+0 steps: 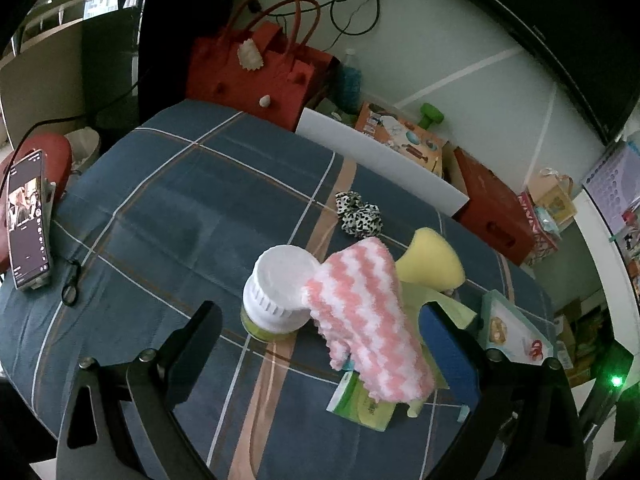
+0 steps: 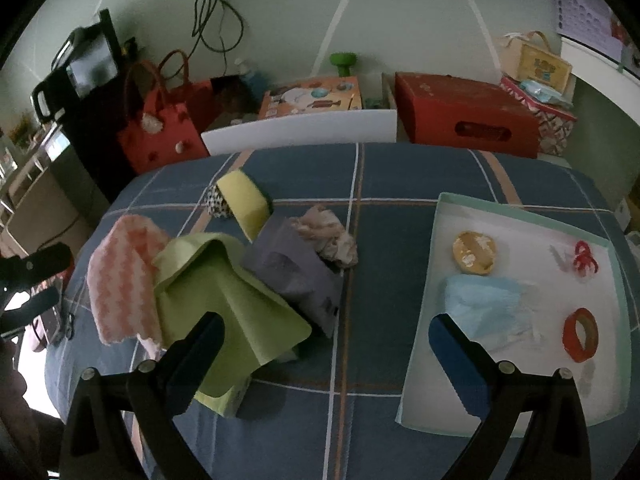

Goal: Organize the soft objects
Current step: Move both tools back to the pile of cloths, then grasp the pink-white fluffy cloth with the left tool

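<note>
Clutter of soft things sits bunched toward the left side of the worktop (image 2: 360, 360), on its blue checked cloth: a pink-and-white fuzzy cloth (image 1: 368, 312) draped over the edge of a white-lidded jar (image 1: 280, 292), a lime green cloth (image 2: 224, 300) heaped just beside it over a green packet (image 1: 360, 404), a yellow sponge (image 2: 246, 202) behind them toward the far edge, a spotted scrunchie (image 1: 358, 214) beyond that, and a crumpled beige cloth (image 2: 328, 236) resting on a grey pouch (image 2: 296, 272). On the right stands a white tray (image 2: 520, 220) already holding a pale blue cloth (image 2: 484, 304), a red tape roll (image 2: 580, 334), a red clip (image 2: 585, 258) and a round yellow object (image 2: 474, 251). Both tongs hang wide and empty: the left tongs (image 1: 320, 340) above the jar and fuzzy cloth, the right tongs (image 2: 326, 344) over bare cloth between the pile and the tray. My worry is the fuzzy cloth: it touches the jar lid, so a careless pull could drag or tip the jar. Grabbing the green cloth may also lift the packet underneath, or catch two layers at once.
</note>
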`<state>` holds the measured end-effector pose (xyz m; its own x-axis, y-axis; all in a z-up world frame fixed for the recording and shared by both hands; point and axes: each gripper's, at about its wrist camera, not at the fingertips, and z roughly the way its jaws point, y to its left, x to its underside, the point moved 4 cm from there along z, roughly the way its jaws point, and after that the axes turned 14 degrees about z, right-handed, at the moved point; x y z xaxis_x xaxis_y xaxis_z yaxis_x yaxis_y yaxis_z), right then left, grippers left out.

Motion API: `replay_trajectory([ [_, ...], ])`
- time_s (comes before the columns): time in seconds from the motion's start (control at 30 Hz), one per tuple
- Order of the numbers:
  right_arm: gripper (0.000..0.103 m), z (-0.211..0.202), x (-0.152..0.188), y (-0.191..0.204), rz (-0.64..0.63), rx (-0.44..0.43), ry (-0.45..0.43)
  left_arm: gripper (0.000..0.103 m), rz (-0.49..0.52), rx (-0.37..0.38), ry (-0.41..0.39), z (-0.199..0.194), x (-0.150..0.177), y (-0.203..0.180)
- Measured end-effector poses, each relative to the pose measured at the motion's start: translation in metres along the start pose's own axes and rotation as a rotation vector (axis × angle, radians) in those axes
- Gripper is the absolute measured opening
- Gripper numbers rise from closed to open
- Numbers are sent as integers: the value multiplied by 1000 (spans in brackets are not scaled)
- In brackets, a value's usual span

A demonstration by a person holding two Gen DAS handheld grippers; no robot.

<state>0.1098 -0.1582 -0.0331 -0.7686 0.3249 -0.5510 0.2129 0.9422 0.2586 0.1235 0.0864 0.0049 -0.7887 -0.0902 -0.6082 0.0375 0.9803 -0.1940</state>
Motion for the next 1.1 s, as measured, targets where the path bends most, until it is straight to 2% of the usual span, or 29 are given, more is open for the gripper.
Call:
replay_trajectory([
  [0.33,103,-5,-10,3,9,31,-17,99,11,43,-3,12,-2,-5],
  [0.5,103,-11,-13,13,-7,17,-25,99,41,67,0,16,-4,-17],
  [0.67,103,-13,-6,27,-48,8,-18,99,60,52,41,25,-2,-22],
  [0.83,101,-14,-3,33,-71,9,-17,99,48,39,41,24,0,-19],
  [0.9,101,-14,-3,34,-74,8,-18,96,46,37,37,24,1,-19],
  [0.97,101,-14,-3,35,-77,11,-16,85,45,46,41,24,1,-18],
  [1.1,101,-14,-2,37,-82,6,-15,77,40,70,63,28,3,-20],
])
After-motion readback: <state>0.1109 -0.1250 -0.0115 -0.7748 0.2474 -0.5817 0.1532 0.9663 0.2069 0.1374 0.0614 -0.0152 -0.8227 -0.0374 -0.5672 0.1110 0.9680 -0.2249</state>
